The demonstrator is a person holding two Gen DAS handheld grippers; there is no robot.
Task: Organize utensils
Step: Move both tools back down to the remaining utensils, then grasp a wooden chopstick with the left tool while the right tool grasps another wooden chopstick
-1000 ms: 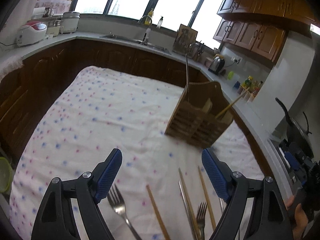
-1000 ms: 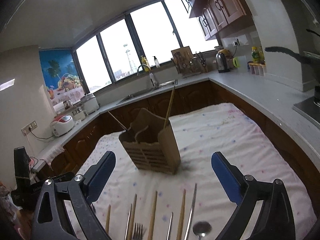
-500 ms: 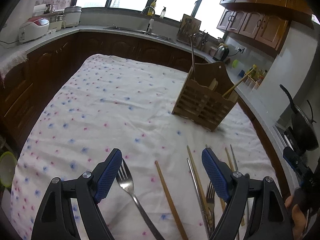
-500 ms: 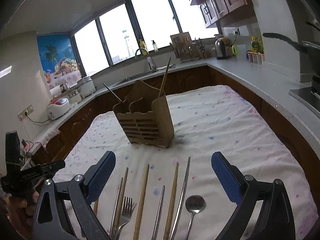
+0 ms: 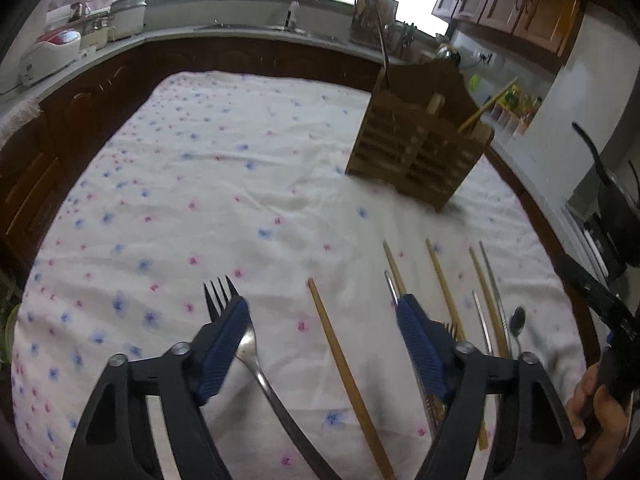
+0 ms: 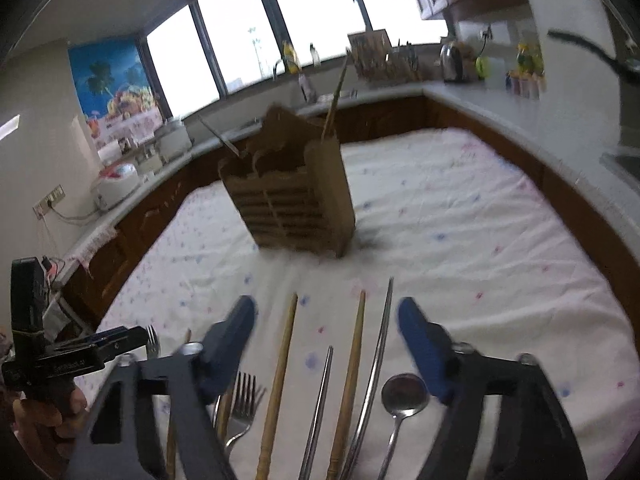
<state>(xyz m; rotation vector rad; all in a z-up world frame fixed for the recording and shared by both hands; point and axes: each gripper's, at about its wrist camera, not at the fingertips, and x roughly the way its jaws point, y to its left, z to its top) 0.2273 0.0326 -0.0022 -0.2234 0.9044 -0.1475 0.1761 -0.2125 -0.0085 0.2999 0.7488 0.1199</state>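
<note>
Utensils lie in a close row on the table, between both pairs of closing fingers: the left gripper [image 5: 322, 314] straddles a chopstick [image 5: 344, 364] beside a fork [image 5: 256, 360], the right gripper [image 6: 326, 320] several sticks. Packed so tightly, either may pinch two at once or nudge neighbours askew, short of the wooden holder [image 5: 416, 152] standing beyond.

Lighting: daylight from the far windows [image 6: 280, 28], blown out to white; interior dim and cool. Shadow: soft dark patch right of the wooden utensil holder [image 6: 292, 200]. Quality: right wrist view motion-blurred throughout; left wrist view sharper. Distortion: strong fisheye curvature, black vignetted corners.
</note>
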